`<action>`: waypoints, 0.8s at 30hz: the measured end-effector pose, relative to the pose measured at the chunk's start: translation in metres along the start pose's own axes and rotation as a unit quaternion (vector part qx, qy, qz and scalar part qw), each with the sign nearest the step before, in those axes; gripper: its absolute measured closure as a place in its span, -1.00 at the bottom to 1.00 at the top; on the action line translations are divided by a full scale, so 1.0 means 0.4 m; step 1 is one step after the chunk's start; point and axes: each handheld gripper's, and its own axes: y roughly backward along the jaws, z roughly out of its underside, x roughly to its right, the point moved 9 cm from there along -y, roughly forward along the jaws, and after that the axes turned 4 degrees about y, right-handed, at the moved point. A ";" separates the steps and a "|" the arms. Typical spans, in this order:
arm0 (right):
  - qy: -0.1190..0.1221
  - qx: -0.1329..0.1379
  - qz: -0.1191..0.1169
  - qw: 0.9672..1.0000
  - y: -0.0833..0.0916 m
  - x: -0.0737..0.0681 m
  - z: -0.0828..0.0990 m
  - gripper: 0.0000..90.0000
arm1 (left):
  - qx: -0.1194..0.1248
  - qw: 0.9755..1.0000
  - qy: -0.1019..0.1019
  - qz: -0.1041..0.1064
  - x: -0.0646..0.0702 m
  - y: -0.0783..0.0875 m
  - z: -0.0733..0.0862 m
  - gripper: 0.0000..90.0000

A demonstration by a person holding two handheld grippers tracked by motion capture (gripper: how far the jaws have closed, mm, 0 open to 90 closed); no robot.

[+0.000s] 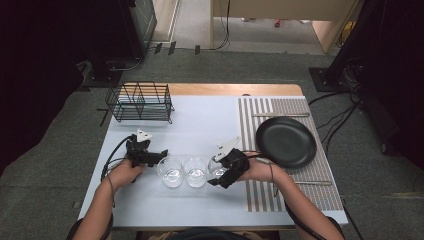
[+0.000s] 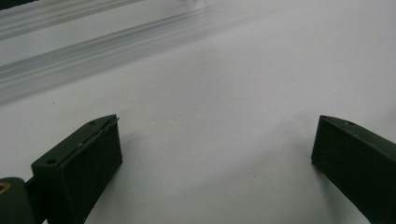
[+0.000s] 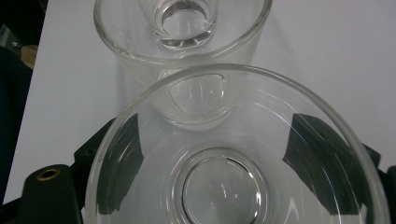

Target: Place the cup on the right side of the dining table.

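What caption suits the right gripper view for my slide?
Right gripper with its jaws closed around a clear glass, a second glass standing just beyond on the white table.

A table [image 1: 200, 107] with a white top and a wooden far edge stands on grey carpet [image 1: 240, 67]. Beyond the table's far side, a pale wooden panel [image 1: 280, 10] rises from the floor, with black cables [image 1: 225, 30] trailing down near it. To the far left of the table a dark cabinet [image 1: 135, 25] stands in shadow; to its far right more dark equipment [image 1: 380, 60] sits with cables [image 1: 340, 115] running across the carpet. Light falls evenly on the tabletop, while the room's side edges stay dark.
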 end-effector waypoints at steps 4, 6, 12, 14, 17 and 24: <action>0.004 0.005 0.004 1.000 0.004 0.002 -0.003 -0.59 | 0.000 1.000 0.000 0.000 0.000 0.000 0.000 -0.97; 0.004 0.005 0.004 1.000 0.004 0.002 -0.003 -0.59 | 0.000 1.000 0.000 0.000 0.000 0.000 0.000 -0.97; 0.004 0.005 0.004 1.000 0.005 0.002 -0.003 -0.58 | 0.000 1.000 0.000 0.000 0.000 0.000 0.000 -0.97; 0.005 0.002 0.004 1.000 0.005 0.002 -0.003 -0.58 | 0.000 1.000 0.000 0.000 0.000 0.000 0.000 -0.97; -0.003 0.002 0.000 1.000 0.006 0.001 -0.004 -0.58 | 0.000 1.000 0.000 0.000 0.000 0.000 0.000 -0.97; -0.006 0.002 -0.001 1.000 0.009 0.001 -0.005 -0.58 | 0.000 1.000 0.000 0.000 0.000 0.000 0.000 -0.97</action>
